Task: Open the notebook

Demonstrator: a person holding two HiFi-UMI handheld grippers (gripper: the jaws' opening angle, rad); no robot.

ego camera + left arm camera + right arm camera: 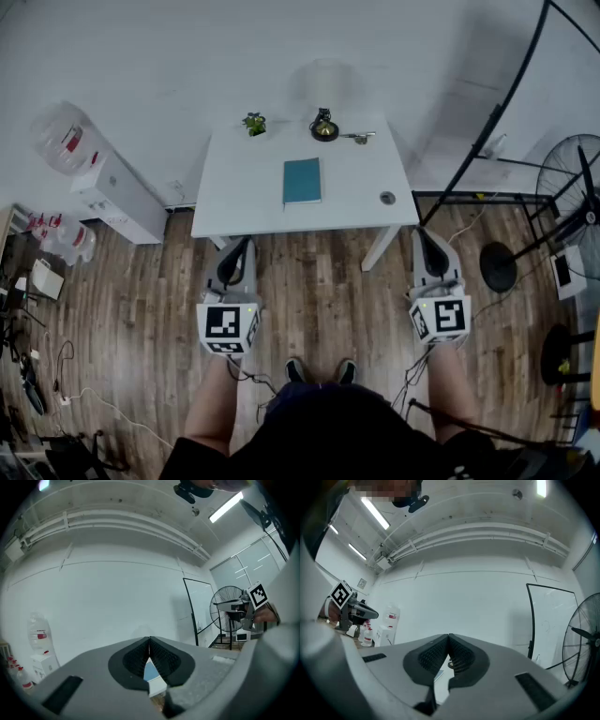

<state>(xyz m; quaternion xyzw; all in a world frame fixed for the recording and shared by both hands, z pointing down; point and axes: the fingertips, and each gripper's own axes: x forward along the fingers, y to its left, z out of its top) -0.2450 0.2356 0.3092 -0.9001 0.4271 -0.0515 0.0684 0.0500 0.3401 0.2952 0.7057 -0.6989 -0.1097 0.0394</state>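
Wooden floor spreads under a white tabletop (pixel 244 202) that stands against a white wall. On it lies the teal notebook (pixel 302 181), shut and flat, near the middle. A small plant (pixel 254 123) and a dark round ornament (pixel 324 126) sit at the far edge, well apart from the book.

The left gripper (pixel 242 247) and the right gripper (pixel 424 236) are both held over the floor on the near side of the tabletop, one at each side. Each one has its fingers (pixel 136 656) pressed together with nothing between them. The notebook is ahead of both and between them, and neither one touches it.

It looks like the job has not begun. To do it well, the person should likely step closer and let one pair of fingers come apart. Then a tip can slip under the cover's loose edge and lift it slowly. The other gripper could press the book down so it does not slide. Which edge is the loose one cannot be told from here.
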